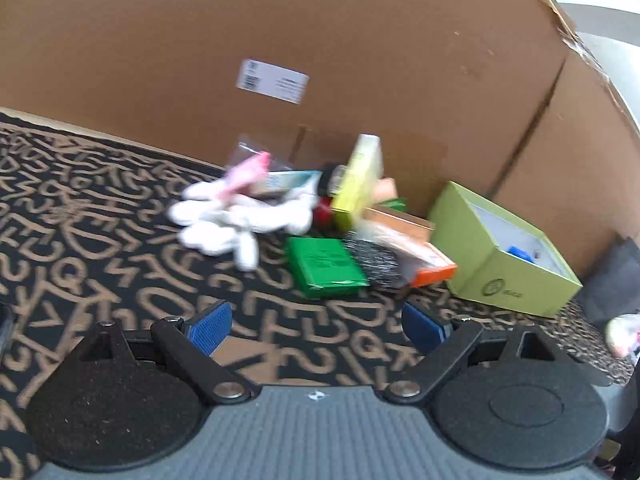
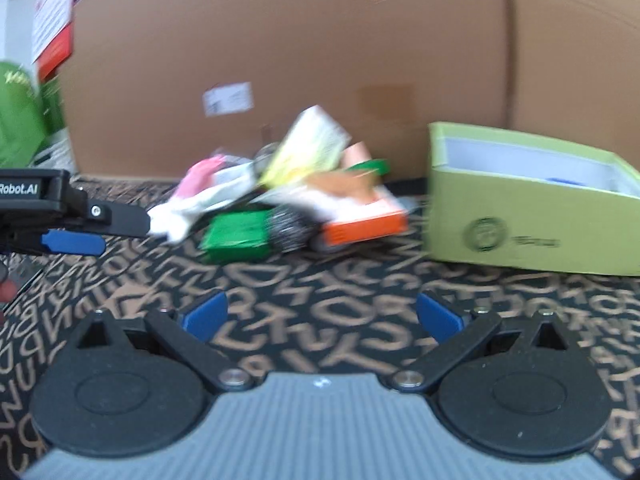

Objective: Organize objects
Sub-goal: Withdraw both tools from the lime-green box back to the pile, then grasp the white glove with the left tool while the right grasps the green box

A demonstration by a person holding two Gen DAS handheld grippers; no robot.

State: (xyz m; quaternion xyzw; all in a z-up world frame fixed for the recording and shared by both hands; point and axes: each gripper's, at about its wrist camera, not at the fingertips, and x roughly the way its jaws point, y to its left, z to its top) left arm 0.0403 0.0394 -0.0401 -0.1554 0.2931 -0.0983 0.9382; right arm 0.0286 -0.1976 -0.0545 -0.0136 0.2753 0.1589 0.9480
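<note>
Two pairs of tongs sit nearest, each seen from its own wrist camera. Left tongs (image 1: 318, 326) have their blue pads (image 1: 212, 328) wide apart with nothing between them, only patterned cloth (image 1: 100, 248) below. Right tongs (image 2: 322, 318) are likewise spread wide and empty. Both hover over a bench covered in black cloth printed with tan letters.

Beyond the tongs, in the middle of the cloth, lies a loose pile of small things, blurred. At its near edge is a green packet (image 1: 326, 266), and just beside it a metal scourer (image 1: 374, 262). An orange box (image 1: 428, 264) lies to the right of the scourer. White gloves (image 1: 224, 220) spread to the left, with a pink item (image 1: 248, 170) above them. A yellow box (image 1: 358, 182) leans tilted on top of the heap.

Right of the pile, apart from it, stands an open lime box (image 1: 516, 280) with a white lining and something blue (image 1: 520, 254) inside.

Farthest back, a large cardboard carton (image 1: 360, 60) with a white label (image 1: 273, 81) walls off the scene
</note>
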